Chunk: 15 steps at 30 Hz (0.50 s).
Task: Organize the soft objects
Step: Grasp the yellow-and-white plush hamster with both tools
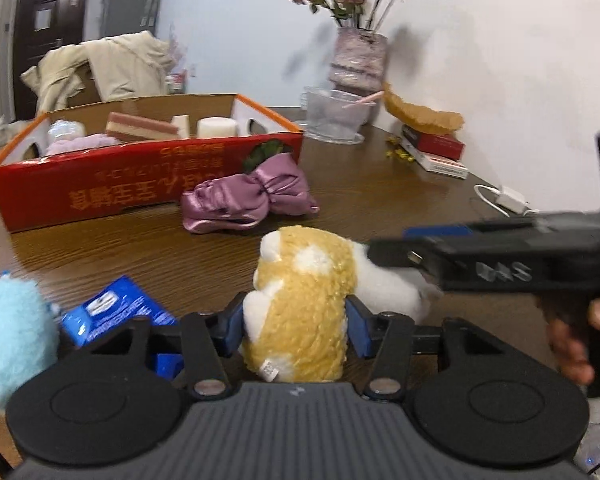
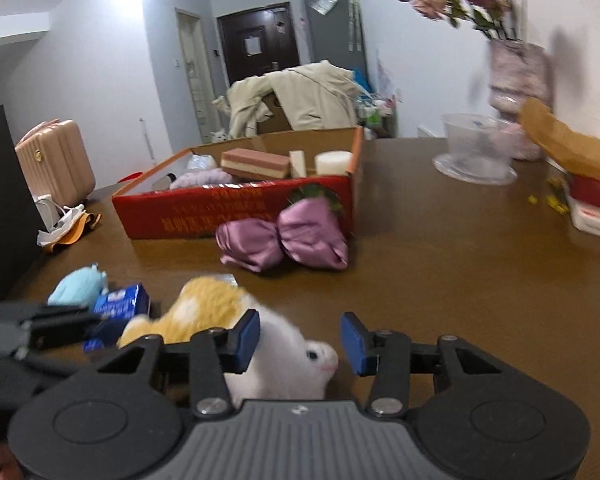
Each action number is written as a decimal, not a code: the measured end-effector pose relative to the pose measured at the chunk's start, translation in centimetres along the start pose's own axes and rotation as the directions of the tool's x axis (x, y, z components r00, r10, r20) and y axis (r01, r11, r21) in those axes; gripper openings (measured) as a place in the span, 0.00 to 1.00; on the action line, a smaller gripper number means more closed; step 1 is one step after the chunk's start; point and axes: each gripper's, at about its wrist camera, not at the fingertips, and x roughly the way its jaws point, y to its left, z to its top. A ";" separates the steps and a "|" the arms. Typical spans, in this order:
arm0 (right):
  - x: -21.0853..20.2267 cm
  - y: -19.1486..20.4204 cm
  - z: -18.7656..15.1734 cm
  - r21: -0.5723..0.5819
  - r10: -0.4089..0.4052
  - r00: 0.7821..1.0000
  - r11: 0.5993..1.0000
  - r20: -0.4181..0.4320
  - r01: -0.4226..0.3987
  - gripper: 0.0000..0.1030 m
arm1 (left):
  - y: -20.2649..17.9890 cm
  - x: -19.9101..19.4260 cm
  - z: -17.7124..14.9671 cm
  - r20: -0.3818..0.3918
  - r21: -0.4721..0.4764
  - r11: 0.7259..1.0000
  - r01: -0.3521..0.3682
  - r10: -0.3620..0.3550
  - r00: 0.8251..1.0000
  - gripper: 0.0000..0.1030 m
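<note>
A yellow and white plush hamster (image 1: 300,304) lies on the wooden table (image 1: 380,200). My left gripper (image 1: 296,330) is shut on its yellow body. My right gripper (image 2: 300,344) is open around the hamster's white head (image 2: 296,356); it also shows in the left wrist view (image 1: 392,256), reaching in from the right. A purple satin bow (image 1: 248,200) lies against the red cardboard box (image 1: 100,192), which holds sponges and soft items. A light blue plush (image 1: 8,332) and a blue tissue pack (image 1: 116,308) sit at the left.
A vase of dried roses (image 1: 358,60), a clear plastic bowl (image 1: 336,116), a yellow fan on red boxes (image 1: 428,120) and a white charger (image 1: 508,198) stand along the far right. A pink suitcase (image 2: 56,160) stands off the table's left.
</note>
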 end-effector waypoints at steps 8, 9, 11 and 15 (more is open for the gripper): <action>-1.6 2.3 -2.6 -0.040 0.142 0.983 0.988 -0.118 -0.147 0.31 | 1.6 -0.9 1.4 0.068 -0.030 0.992 -0.126 0.128 0.989 0.56; -2.0 1.9 -2.2 -0.023 0.147 0.985 0.989 -0.089 -0.149 0.31 | 1.9 -1.3 1.5 0.075 -0.037 0.990 -0.135 0.137 0.988 0.57; -2.7 0.8 -1.1 0.000 0.111 0.994 0.994 -0.017 -0.111 0.32 | 2.5 -2.0 1.5 0.079 -0.057 0.987 -0.153 0.157 0.984 0.57; -0.9 0.3 -0.4 -0.050 -0.043 0.999 0.998 0.014 0.044 0.29 | 3.5 -2.9 1.8 0.079 -0.134 0.981 -0.137 0.148 0.986 0.52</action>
